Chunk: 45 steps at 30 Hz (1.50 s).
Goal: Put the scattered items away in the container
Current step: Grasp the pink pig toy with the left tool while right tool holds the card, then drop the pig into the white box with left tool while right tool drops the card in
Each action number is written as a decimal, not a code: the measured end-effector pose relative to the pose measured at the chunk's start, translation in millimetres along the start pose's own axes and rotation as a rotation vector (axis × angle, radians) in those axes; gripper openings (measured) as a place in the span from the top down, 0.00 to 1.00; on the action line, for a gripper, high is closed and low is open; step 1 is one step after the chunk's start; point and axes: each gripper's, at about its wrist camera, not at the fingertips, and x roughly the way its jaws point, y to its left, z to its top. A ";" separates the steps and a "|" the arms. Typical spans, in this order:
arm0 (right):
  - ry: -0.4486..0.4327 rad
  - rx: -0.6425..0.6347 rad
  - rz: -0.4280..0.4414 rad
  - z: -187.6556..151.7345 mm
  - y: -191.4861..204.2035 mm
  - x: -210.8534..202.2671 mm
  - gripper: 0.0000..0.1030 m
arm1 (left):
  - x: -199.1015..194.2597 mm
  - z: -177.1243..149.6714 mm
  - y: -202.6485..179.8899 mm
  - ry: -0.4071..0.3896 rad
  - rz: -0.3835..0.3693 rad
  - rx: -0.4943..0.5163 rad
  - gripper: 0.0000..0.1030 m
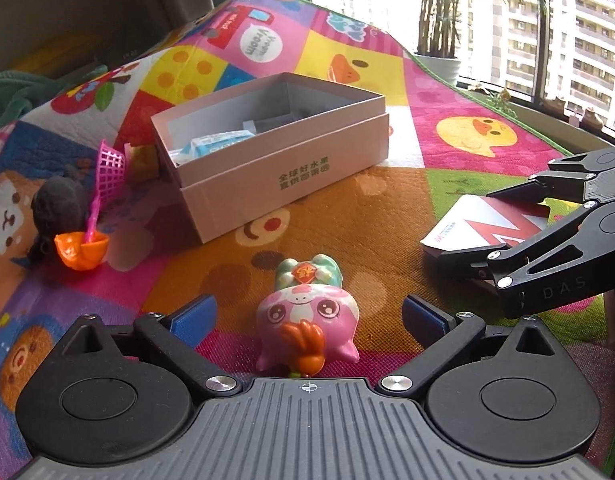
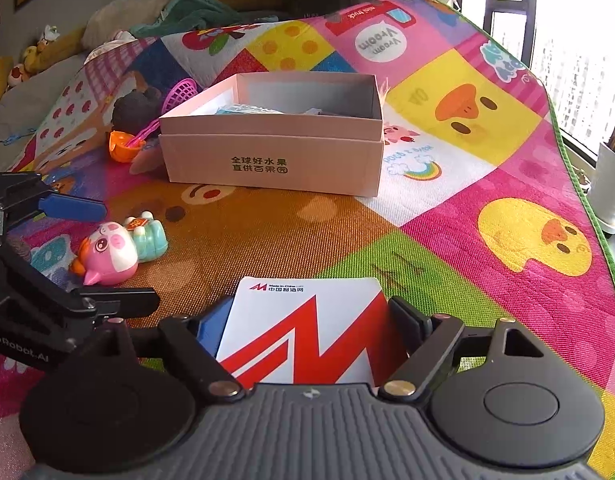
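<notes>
A pink pig toy (image 1: 307,320) with a green body lies on the colourful play mat, between the fingers of my left gripper (image 1: 309,314). Its blue pads (image 1: 195,312) stand apart from the toy on both sides, so it is open. The right wrist view shows the same pig toy (image 2: 111,254) and left gripper (image 2: 103,256) at the left. My right gripper (image 2: 307,324) is shut on a white-and-red booklet (image 2: 303,336), its pads against both side edges; from the left wrist view this right gripper (image 1: 467,226) sits at the right. The open pink cardboard box (image 1: 291,184) (image 2: 267,160) stands beyond both.
Blue-and-white packets (image 1: 211,146) lie in the box. Left of it sit a dark fuzzy toy (image 1: 57,204), a pink net (image 1: 111,168) and an orange scoop (image 1: 81,250). A potted plant (image 1: 439,60) and windows border the mat at the far right.
</notes>
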 end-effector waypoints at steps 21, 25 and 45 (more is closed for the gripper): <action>-0.045 0.004 -0.004 0.5 -8.2 -32.0 0.23 | -29.8 -5.5 -4.2 -0.125 -0.032 0.051 0.48; -0.086 0.000 -0.016 3.8 -9.8 -57.6 0.23 | -51.3 -3.2 0.2 -0.182 -0.028 0.048 0.48; -0.337 0.107 0.125 195.4 -32.4 -52.5 0.19 | 6.3 138.5 88.7 -0.368 -0.025 -0.123 0.18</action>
